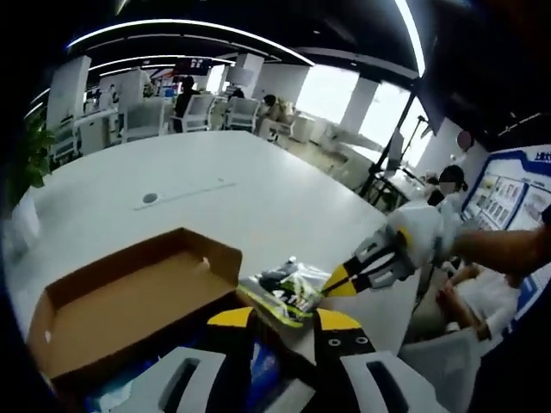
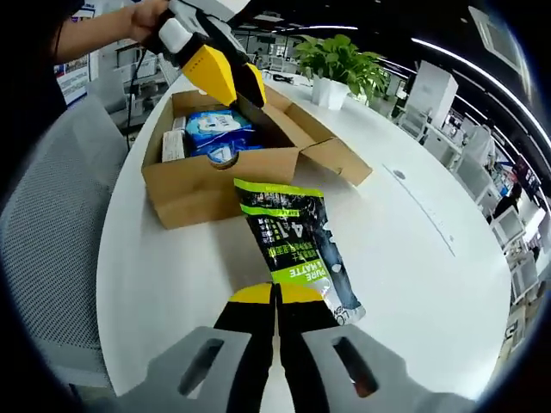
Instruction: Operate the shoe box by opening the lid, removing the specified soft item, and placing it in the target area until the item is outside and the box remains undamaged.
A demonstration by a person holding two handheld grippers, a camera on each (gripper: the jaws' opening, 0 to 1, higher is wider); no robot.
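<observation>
The brown cardboard shoe box [image 2: 207,185] stands open on the white table [image 2: 413,258], one flap [image 1: 129,301] folded outward. Blue packets [image 2: 211,129] lie inside. A green, black and white soft packet [image 2: 293,237] lies flat on the table just outside the box; in the left gripper view the packet [image 1: 284,292] sits beside the box corner. My right gripper [image 2: 275,295] has its jaws pressed together at the packet's near edge, and the right gripper [image 1: 337,282] touches that edge. My left gripper [image 1: 286,320] is open, its jaws either side of the box wall; the left gripper [image 2: 231,77] hangs over the box's far side.
A grey mesh chair [image 2: 52,224] stands close to the table's curved edge. A potted plant [image 2: 340,56] sits beyond the box. Seated people [image 1: 469,292] are off the table's right side. A small round port [image 1: 150,198] lies farther out on the table.
</observation>
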